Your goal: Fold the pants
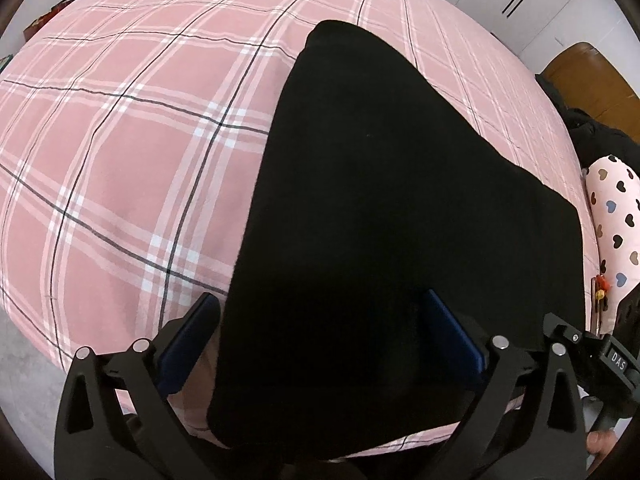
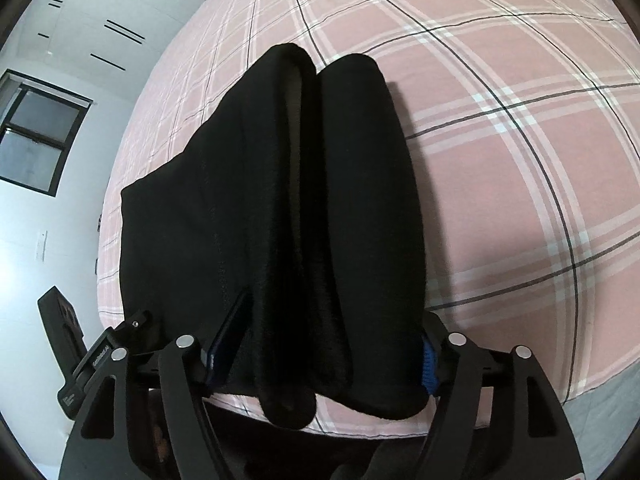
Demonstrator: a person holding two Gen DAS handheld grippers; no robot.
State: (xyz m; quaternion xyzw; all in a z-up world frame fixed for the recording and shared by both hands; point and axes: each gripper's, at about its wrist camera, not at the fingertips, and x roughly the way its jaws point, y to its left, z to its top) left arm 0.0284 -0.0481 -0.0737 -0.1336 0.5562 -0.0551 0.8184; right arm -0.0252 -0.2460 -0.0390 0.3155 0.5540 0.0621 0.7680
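On the pink plaid bedspread (image 1: pixel 120 128), black pants (image 1: pixel 380 200) lie folded. Left gripper (image 1: pixel 320 320) and right gripper (image 2: pixel 332 332): jaws spread, straddling cloth. Heart-print pillow (image 1: pixel 616 216), left view only; window (image 2: pixel 36 132), right only.

The pants (image 1: pixel 380 208) are solid black with no visible pattern. The bed sheet (image 1: pixel 132 128) is pink, crossed by a plaid of white bands and thin black lines, and the pillow (image 1: pixel 618 208) at its edge is pale pink with black, brown and blue hearts. Both the left gripper (image 1: pixel 320 328) and the right gripper (image 2: pixel 332 332) have black frames and blue pads (image 1: pixel 452 328).
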